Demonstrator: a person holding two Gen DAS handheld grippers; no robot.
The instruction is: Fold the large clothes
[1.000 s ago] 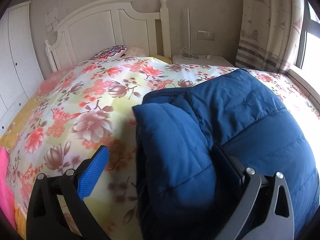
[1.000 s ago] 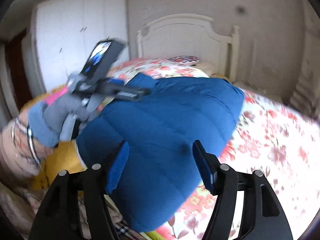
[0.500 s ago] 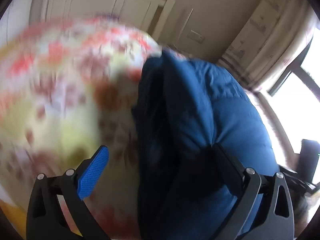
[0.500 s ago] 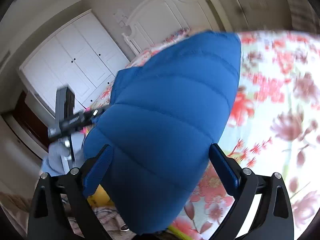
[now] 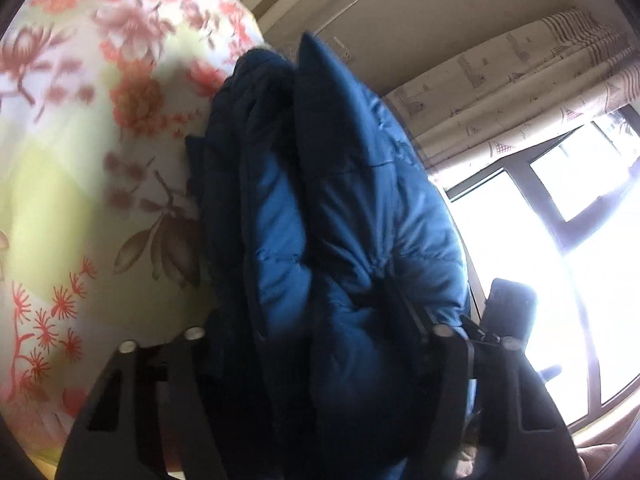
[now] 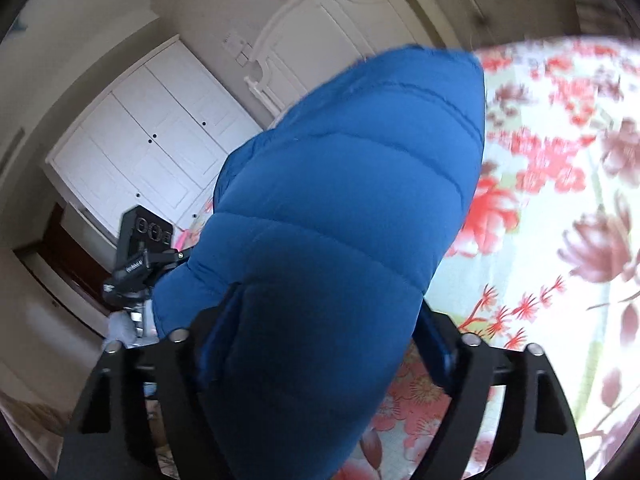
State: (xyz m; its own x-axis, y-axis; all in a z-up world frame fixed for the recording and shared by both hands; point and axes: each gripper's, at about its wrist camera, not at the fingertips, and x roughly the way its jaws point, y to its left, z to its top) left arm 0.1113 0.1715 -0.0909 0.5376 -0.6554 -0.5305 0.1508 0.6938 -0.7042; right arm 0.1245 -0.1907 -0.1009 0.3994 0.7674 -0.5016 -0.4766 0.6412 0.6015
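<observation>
While it hangs bunched in thick quilted folds over the flowered bedspread (image 6: 560, 200), the blue puffer jacket (image 6: 340, 200) fills the middle of both views. The left gripper (image 5: 304, 320) and right gripper (image 6: 324, 328) are each partly closed and clamped on a thick wad of jacket, fingers pressed into the padding. Bedspread lies bare right of the jacket; wardrobe (image 6: 152, 140), headboard (image 6: 320, 40), window (image 5: 560, 220) stand well apart.

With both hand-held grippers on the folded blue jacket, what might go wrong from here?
The puffy blue jacket bulges past the right hand-held gripper, so it may slip out. In the left hand-held gripper several loose layers are bunched together; one could slide free and undo the fold over the floral bedspread.
</observation>
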